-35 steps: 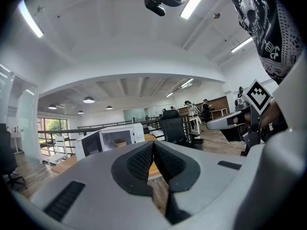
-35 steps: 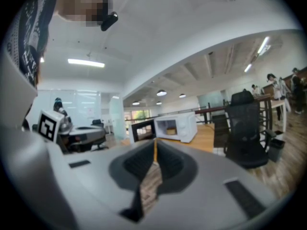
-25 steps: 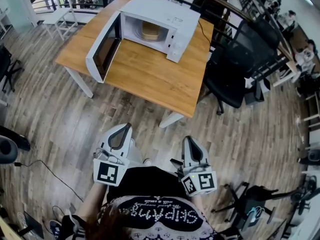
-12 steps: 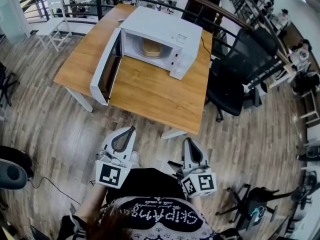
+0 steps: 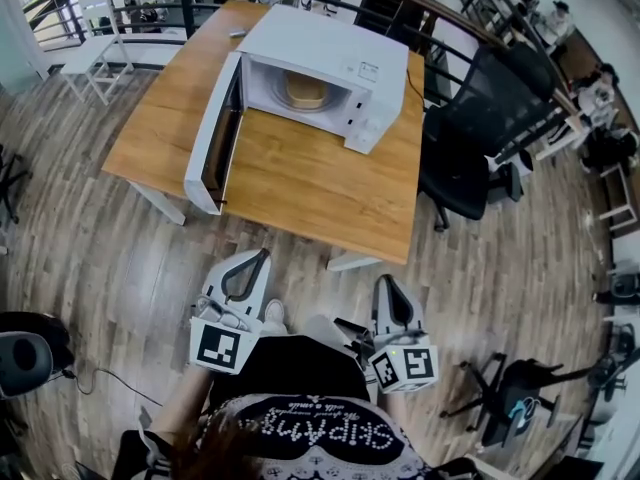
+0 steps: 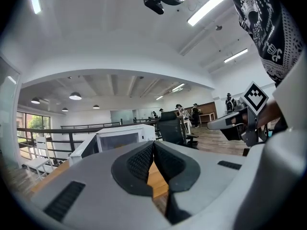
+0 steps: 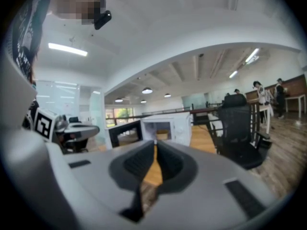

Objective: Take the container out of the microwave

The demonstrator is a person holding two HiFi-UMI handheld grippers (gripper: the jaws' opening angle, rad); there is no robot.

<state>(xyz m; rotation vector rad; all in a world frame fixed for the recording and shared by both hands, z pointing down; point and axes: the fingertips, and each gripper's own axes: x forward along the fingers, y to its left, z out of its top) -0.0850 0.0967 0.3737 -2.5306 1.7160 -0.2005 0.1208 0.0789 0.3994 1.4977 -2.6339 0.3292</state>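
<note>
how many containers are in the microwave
1: a tan container sits inside the open microwave on the table. Anything behind it would be hidden.

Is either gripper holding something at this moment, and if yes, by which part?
Nothing is held. The left gripper and the right gripper have jaws together, empty. The container sits inside the open microwave, away from both.

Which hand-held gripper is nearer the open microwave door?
Left. The left hand-held gripper is short of the microwave door, nearly in line; the right hand-held gripper is farther right.
</note>
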